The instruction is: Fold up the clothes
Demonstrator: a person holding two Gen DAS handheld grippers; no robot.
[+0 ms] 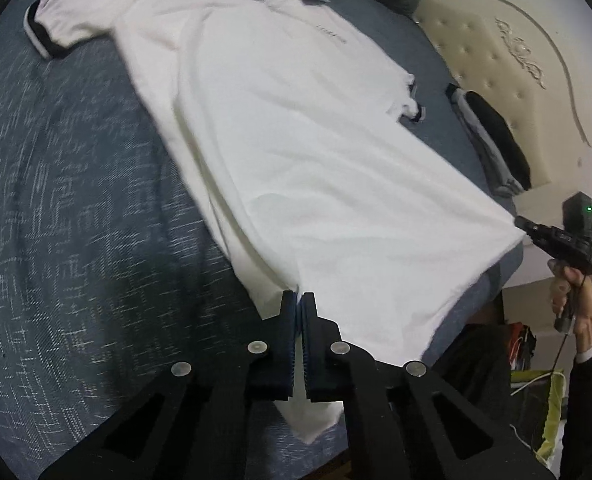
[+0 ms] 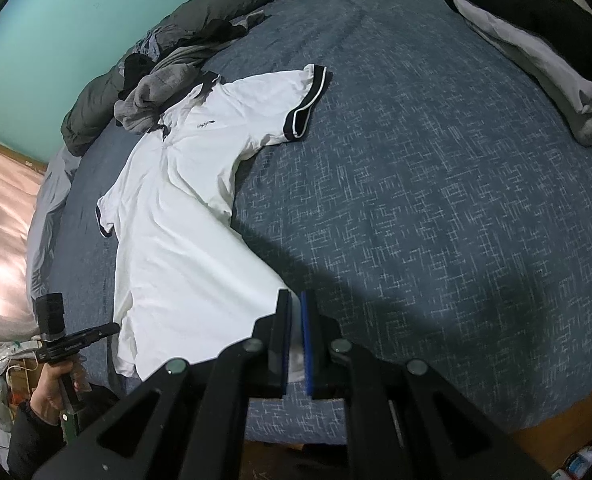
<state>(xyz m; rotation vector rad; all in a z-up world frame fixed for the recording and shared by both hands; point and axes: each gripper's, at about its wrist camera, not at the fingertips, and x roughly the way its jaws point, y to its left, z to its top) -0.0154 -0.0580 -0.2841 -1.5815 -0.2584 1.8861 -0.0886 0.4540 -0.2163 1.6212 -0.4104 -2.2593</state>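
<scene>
While clamped, the white polo shirt (image 1: 296,152) seems flat.

The left matte black plastic two-finger gripper (image 1: 299,300) has 2 flat fingers lined with ribbed blue pads (image 1: 293,344), 4 round silver rivets on its linkage arms and triangular cut-outs in the frame. The right matte black plastic two-finger gripper (image 2: 296,300) has the same build, with blue-edged pads. Seen from the left wrist camera, it carries a black box with a green light, a pistol handle and a thin black cable. A dark sleeve (image 1: 590,384) with a white cuff covers the forearm.
</scene>
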